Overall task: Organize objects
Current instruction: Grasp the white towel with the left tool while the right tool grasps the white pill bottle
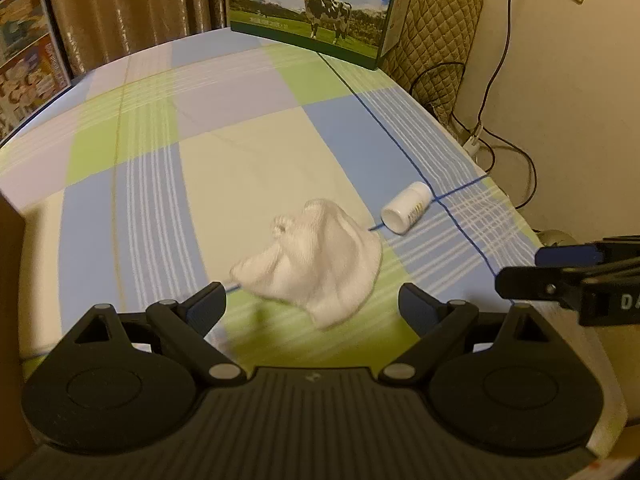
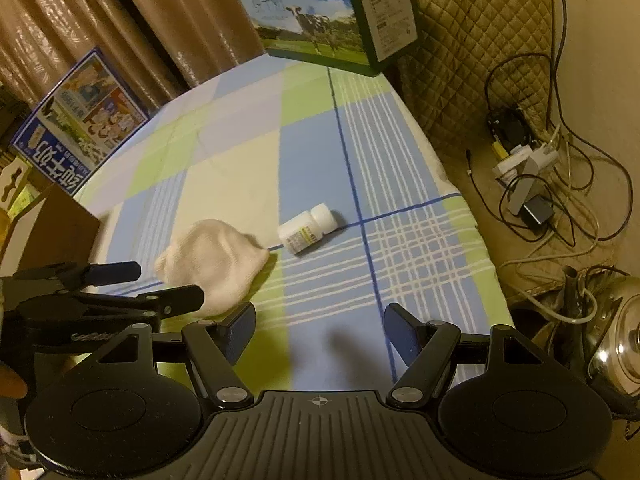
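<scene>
A crumpled white cloth (image 1: 316, 260) lies on the checked tablecloth (image 1: 248, 152), just ahead of my left gripper (image 1: 314, 310), which is open and empty. A small white pill bottle (image 1: 406, 208) lies on its side to the right of the cloth. In the right wrist view the cloth (image 2: 216, 264) is at the left and the bottle (image 2: 306, 230) lies ahead. My right gripper (image 2: 320, 330) is open and empty, a short way before the bottle. The left gripper (image 2: 120, 284) shows at the left edge, and the right gripper (image 1: 560, 268) at the right edge of the left wrist view.
A milk carton box (image 1: 312, 8) with a cow picture stands at the far edge. Another printed box (image 2: 80, 128) stands at the far left. A brown cardboard box (image 2: 52, 228) is at the left. Cables and a power strip (image 2: 528, 160) lie on the floor right, near a metal kettle (image 2: 616, 352).
</scene>
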Demonstrator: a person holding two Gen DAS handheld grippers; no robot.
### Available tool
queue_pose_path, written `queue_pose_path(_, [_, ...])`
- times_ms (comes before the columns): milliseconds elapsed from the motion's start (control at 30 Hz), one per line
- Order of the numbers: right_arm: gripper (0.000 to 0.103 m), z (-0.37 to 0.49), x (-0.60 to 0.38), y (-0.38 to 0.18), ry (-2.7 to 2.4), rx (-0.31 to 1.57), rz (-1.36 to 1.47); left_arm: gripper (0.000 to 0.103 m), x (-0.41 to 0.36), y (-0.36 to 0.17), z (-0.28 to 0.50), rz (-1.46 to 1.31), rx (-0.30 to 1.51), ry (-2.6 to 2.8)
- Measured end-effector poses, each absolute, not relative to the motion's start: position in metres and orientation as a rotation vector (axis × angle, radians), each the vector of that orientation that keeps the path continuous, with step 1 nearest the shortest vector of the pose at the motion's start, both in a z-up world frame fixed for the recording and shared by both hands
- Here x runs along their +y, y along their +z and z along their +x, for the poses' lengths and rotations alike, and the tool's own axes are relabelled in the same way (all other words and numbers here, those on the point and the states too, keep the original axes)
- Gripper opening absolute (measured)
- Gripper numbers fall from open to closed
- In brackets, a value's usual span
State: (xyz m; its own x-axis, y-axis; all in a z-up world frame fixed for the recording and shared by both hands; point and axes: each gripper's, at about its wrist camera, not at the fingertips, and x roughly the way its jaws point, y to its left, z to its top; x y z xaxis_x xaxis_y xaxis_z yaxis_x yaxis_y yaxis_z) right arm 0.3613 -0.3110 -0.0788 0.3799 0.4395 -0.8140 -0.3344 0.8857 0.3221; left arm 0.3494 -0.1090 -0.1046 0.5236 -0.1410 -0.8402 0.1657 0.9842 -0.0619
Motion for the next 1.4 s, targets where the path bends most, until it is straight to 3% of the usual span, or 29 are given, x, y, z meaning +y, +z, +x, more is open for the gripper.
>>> queue_pose_path(300, [0.069, 0.378, -0.317, -0.085, 0.465, 1.065, 0.122, 0.091, -0.116, -0.121, 0.381, 0.086, 1.004, -0.184])
queue_pose_path(500, [0.069, 0.384, -0.314, -0.089, 0.464, 1.06, 0.114, 0.083, -0.121, -0.129, 0.392, 0.121, 1.004, -0.207])
queue_pose_path(667, [0.069, 0.387, -0.308, -0.093, 0.476, 1.047, 0.089, 0.073, -0.122, -0.134, 0.398, 0.115, 1.005, -0.23])
queue_pose_path(1000, [0.069, 0.396, -0.282, -0.102, 0.552, 0.978, -0.028, 0.032, -0.103, -0.13, 0.389, 0.046, 0.978, -0.237])
queue_pose_path(1400, [0.069, 0.414, -0.243, -0.125, 0.622, 0.908, -0.221, 0.031, -0.027, -0.121, 0.362, -0.031, 0.996, 0.009])
